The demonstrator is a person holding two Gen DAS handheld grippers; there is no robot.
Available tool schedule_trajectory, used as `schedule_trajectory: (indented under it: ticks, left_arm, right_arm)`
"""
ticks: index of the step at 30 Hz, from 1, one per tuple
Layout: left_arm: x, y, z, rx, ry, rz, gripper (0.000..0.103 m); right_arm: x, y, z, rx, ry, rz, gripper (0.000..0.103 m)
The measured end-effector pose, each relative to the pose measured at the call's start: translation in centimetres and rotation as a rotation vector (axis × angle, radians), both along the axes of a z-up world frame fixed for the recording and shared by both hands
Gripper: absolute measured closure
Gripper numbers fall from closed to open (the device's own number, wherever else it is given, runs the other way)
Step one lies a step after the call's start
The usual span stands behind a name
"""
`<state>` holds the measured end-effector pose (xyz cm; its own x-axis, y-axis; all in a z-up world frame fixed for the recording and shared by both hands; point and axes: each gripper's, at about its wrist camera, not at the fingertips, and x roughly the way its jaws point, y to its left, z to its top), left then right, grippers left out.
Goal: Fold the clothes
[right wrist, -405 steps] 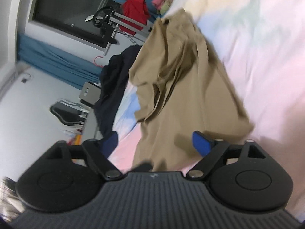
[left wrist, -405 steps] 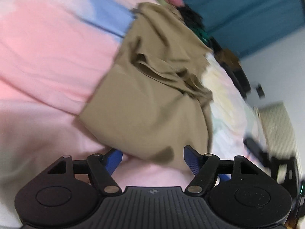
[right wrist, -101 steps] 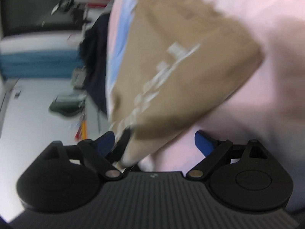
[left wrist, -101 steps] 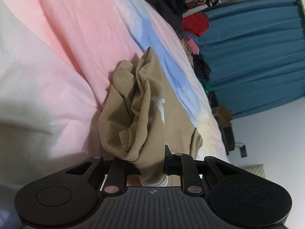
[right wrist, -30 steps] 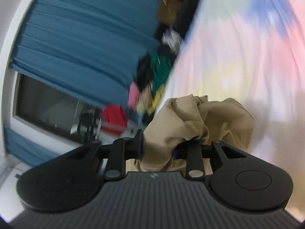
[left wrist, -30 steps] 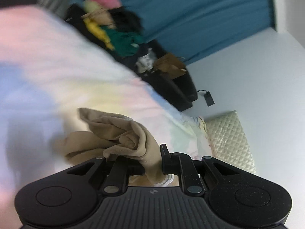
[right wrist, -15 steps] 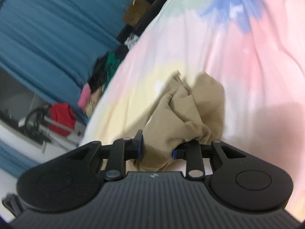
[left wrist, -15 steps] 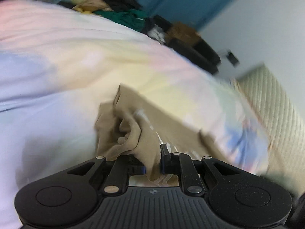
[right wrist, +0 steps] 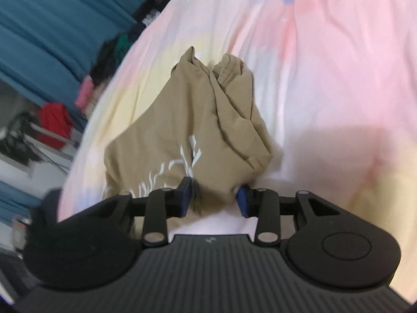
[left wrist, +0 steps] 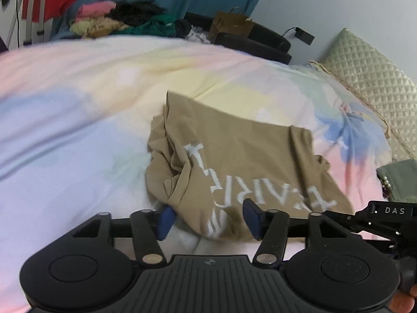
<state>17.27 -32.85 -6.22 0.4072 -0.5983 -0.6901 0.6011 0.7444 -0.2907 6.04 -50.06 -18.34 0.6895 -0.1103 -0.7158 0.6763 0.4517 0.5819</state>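
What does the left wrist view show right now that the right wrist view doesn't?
Only the left wrist view: a quilted cushion at the bed's far right, a green cloth beside it, a black bag past the bed, and the other tool's black frame at the right edge.

Only the right wrist view: a tin can at lower left.

Both: the tan shirt with white lettering lying on the pastel bedcover, blue curtains, and each tool's opening jaws straddling the shirt's near edge.
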Motion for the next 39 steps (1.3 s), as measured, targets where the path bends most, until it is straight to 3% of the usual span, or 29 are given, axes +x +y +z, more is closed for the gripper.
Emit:
schedule_trajectory:
  ticks: [1, 3, 5, 6, 9, 11, 15, 22, 31, 39]
  left_arm:
    - [-0.6, 0.5, 1.3, 0.0, -0.017, 0.002, 0.038]
    - [-2.1, 1.2, 4.1, -0.009, -0.07, 0.006, 0.02]
    - [-3.8, 2.2, 7.0, -0.026, -0.141, 0.003, 0.019]
    - [-4.7, 2.5, 8.5, -0.03, -0.172, -0.002, 0.019]
    - [-7.5, 4.0, 12.5, -0.051, -0.242, 0.004, 0.006]
    - [-9.5, 5.2, 15.0, -0.074, -0.279, 0.019, 0.001]
    - [-13.1, 7.5, 18.9, -0.105, -0.323, 0.024, 0.001]
    - [-19.2, 11.7, 23.1, -0.125, -0.404, -0.006, 0.0]
    - [-25.8, 16.2, 21.5, -0.141, -0.519, 0.0, 0.0]
    - [-28.0, 17.5, 18.9, -0.12, -0.59, 0.022, 0.0]
  right_arm:
    - [-0.4, 0.4, 1.1, -0.023, 0.021, 0.007, 0.063]
    - [-1.3, 1.4, 3.9, -0.091, 0.006, 0.049, 0.062]
    - [-2.4, 2.2, 6.7, -0.161, -0.032, 0.091, 0.038]
    - [-3.2, 2.9, 8.3, -0.201, -0.059, 0.098, 0.014]
    - [-5.4, 4.9, 12.8, -0.308, -0.132, 0.118, 0.0]
    - [-7.0, 6.6, 15.5, -0.373, -0.166, 0.138, 0.0]
    - [-9.6, 9.2, 19.2, -0.469, -0.225, 0.161, 0.0]
    - [-14.0, 13.5, 22.4, -0.607, -0.298, 0.188, 0.0]
    - [-17.2, 17.6, 19.8, -0.723, -0.307, 0.228, 0.0]
    - [-17.9, 19.8, 16.5, -0.776, -0.322, 0.194, 0.0]
